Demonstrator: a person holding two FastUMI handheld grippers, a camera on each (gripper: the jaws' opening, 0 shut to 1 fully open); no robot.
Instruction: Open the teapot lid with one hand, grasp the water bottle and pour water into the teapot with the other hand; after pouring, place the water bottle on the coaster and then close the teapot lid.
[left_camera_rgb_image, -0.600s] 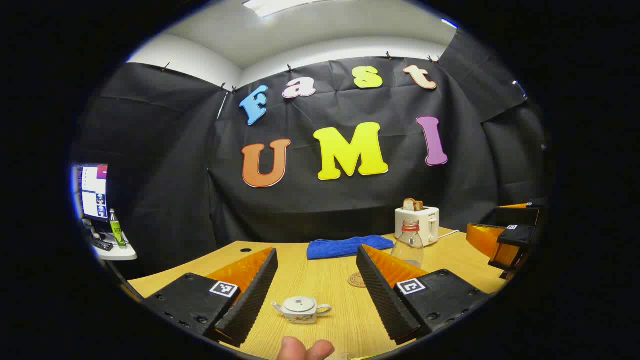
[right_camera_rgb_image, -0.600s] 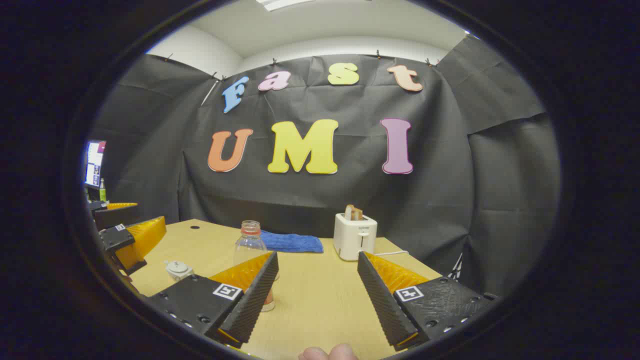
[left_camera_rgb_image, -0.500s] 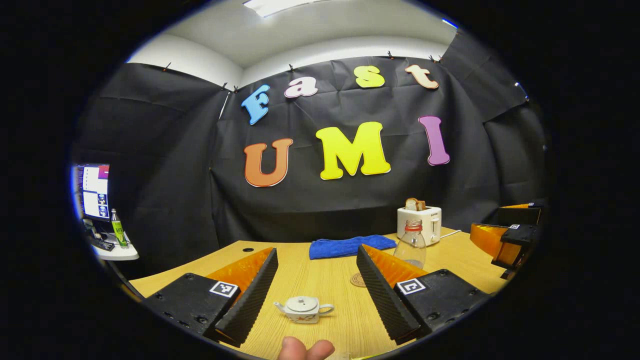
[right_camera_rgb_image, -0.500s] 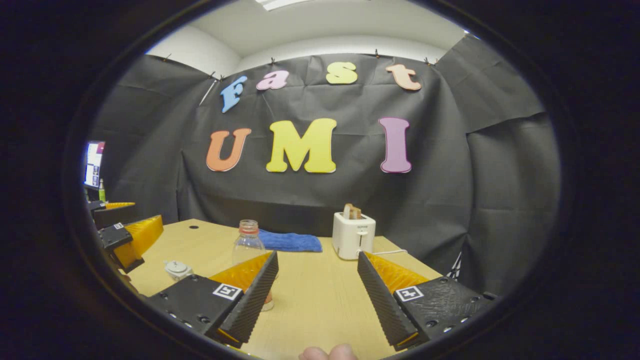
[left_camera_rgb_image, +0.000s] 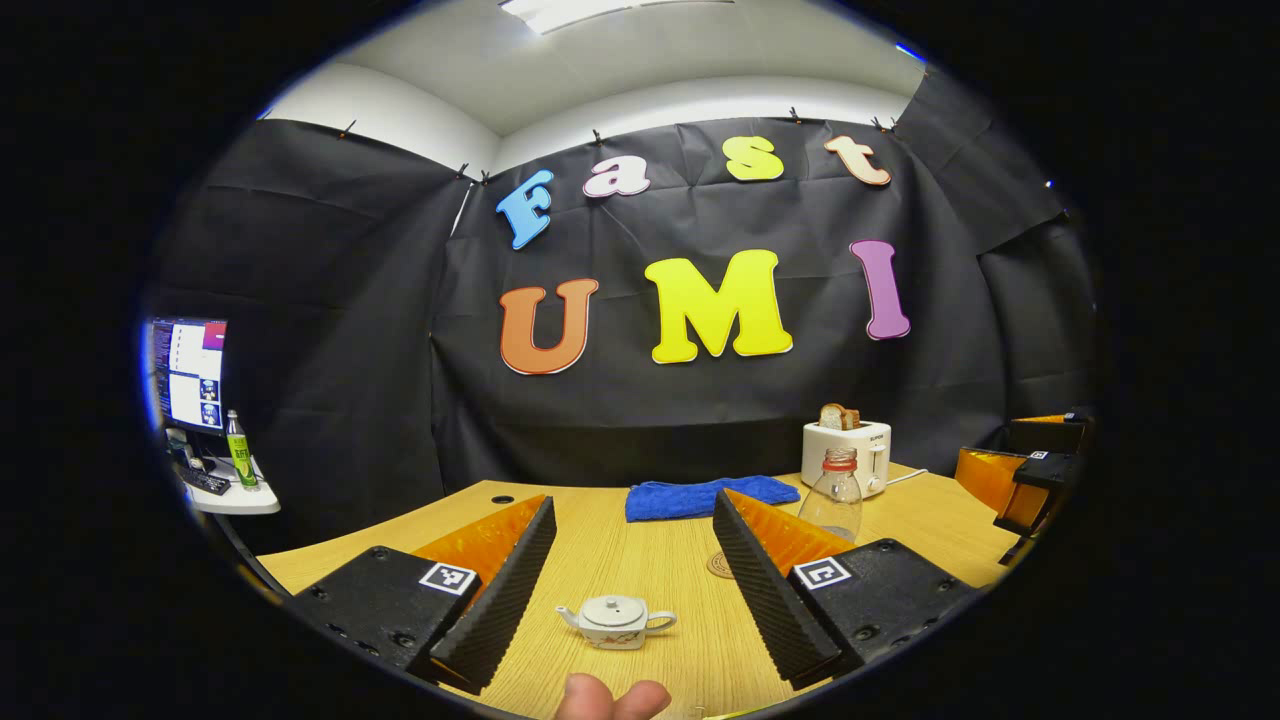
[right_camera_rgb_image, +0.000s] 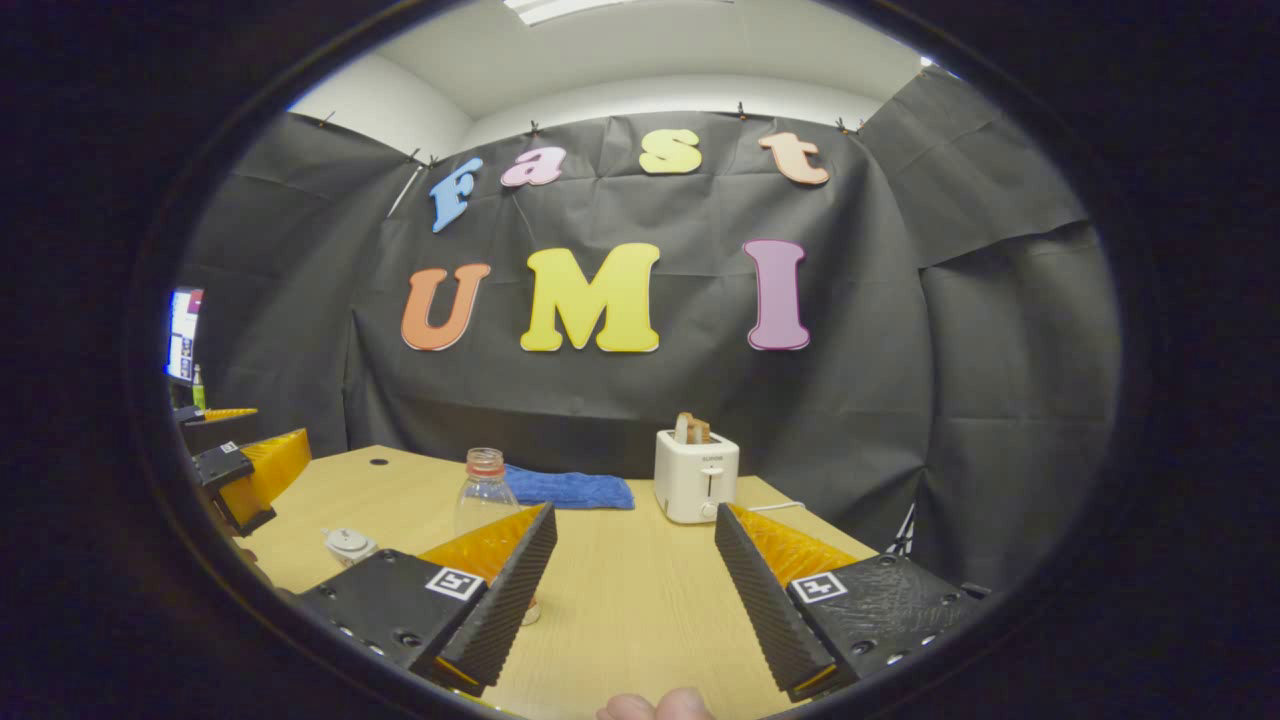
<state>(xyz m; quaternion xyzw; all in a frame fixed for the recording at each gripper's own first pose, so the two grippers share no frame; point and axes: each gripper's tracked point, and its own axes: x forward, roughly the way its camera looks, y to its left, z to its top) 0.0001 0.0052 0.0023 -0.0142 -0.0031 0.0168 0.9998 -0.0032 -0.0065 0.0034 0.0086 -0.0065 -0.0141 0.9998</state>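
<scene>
A small white teapot (left_camera_rgb_image: 616, 621) with its lid on stands on the wooden table (left_camera_rgb_image: 640, 560), low between the fingers of my left gripper (left_camera_rgb_image: 634, 582), which is open and empty above it. A clear uncapped water bottle (left_camera_rgb_image: 832, 493) stands farther right, with a round coaster (left_camera_rgb_image: 718, 564) near it, partly hidden by my finger. In the right gripper view the bottle (right_camera_rgb_image: 482, 487) rises behind my left finger, and the teapot (right_camera_rgb_image: 349, 545) sits at the far left. My right gripper (right_camera_rgb_image: 636, 585) is open and empty over the bare table (right_camera_rgb_image: 640, 590). The other gripper (right_camera_rgb_image: 245, 472) shows at the left edge.
A white toaster (left_camera_rgb_image: 845, 453) holding bread stands at the back beside a blue cloth (left_camera_rgb_image: 708, 496). A side shelf with a monitor (left_camera_rgb_image: 190, 372) and a green bottle (left_camera_rgb_image: 238, 451) lies off to the left. The right gripper (left_camera_rgb_image: 1020, 475) shows at the right edge. A fingertip (left_camera_rgb_image: 610, 697) pokes in below.
Both cameras have drifted slightly: the teapot, bottle and toaster slid a little right and down in the left gripper view, and left in the right gripper view. Both grippers stayed open.
</scene>
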